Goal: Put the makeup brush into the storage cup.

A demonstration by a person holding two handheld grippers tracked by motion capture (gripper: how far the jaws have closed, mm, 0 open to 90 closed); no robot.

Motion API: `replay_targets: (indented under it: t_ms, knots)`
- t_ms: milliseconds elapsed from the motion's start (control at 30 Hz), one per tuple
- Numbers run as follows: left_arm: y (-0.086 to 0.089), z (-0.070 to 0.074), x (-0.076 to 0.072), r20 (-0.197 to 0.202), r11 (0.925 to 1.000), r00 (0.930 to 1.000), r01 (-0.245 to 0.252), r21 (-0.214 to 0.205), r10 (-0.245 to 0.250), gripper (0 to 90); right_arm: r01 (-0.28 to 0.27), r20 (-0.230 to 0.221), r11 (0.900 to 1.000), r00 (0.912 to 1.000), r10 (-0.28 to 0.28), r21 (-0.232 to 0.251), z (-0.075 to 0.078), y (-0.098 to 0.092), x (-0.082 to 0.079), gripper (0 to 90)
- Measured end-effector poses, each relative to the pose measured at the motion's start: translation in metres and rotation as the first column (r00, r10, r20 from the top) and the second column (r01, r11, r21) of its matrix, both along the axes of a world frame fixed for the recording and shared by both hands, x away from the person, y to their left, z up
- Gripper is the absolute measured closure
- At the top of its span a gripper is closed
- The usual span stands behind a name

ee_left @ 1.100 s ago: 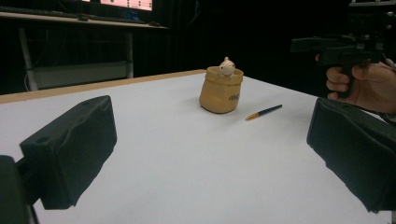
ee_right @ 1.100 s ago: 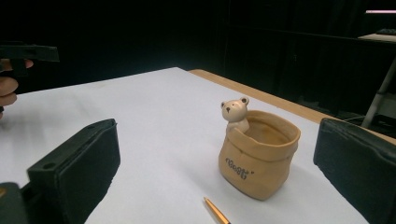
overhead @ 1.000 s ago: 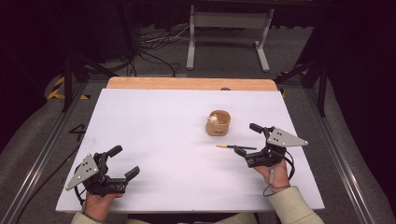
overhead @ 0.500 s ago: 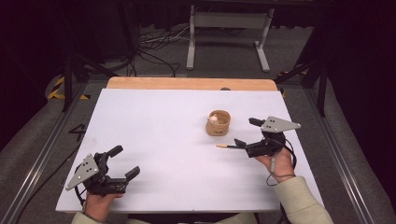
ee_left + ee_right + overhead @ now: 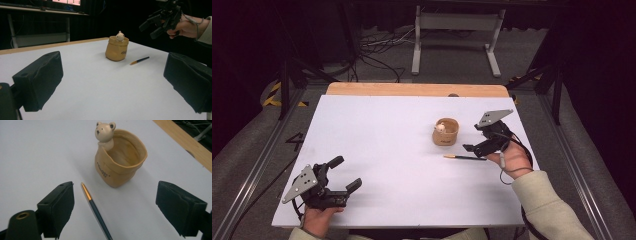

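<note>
Pen: slim, dark teal barrel, gold tip, flat on matte white worktop, at 6 o'clock of pot. Pot: tan glazed sack shape, bear head on rim, lettering unreadable. Right gripper above pen, jaws wide, just been closing, nothing between them. Left gripper wide, empty.

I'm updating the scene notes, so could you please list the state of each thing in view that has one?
Bear pen holder: upright, empty, on the table.
Pen: lying flat beside the holder, apart from it, untouched.
Right gripper: raised above the pen, jaws open, nothing between them; they have just been closing.
Left gripper: near the table's front edge, jaws open, empty.
</note>
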State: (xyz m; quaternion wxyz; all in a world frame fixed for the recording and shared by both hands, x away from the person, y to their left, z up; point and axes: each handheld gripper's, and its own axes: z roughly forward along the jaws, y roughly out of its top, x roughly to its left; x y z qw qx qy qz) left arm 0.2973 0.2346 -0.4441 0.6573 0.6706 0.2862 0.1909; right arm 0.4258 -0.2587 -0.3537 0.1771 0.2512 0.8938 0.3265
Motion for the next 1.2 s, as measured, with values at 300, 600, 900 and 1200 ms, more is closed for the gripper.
replay_targets:
  t_ms: [300,600,900,1200]
  knots:
    - [0.0,0.0,0.0,-0.001,1.0,1.0,0.002,0.0,-0.002,3.0,-0.052,-0.084,0.9891,0.9956,0.041,-0.137,0.005,0.012,0.013,17.5]
    - [0.0,0.0,0.001,-0.004,1.0,1.0,0.007,0.004,-0.007,3.1,-0.114,-0.163,0.9672,0.9836,0.078,-0.227,-0.001,0.025,0.023,22.1]
    - [0.0,-0.001,0.001,-0.003,1.0,1.0,0.009,0.0,-0.009,3.0,-0.174,-0.231,0.9369,0.9673,0.105,-0.303,-0.011,0.036,0.028,28.8]
    - [-0.001,-0.001,0.001,-0.005,0.9999,0.9999,0.016,0.001,-0.016,3.1,-0.201,-0.285,0.9231,0.9526,0.105,-0.328,-0.023,0.039,0.032,37.7]
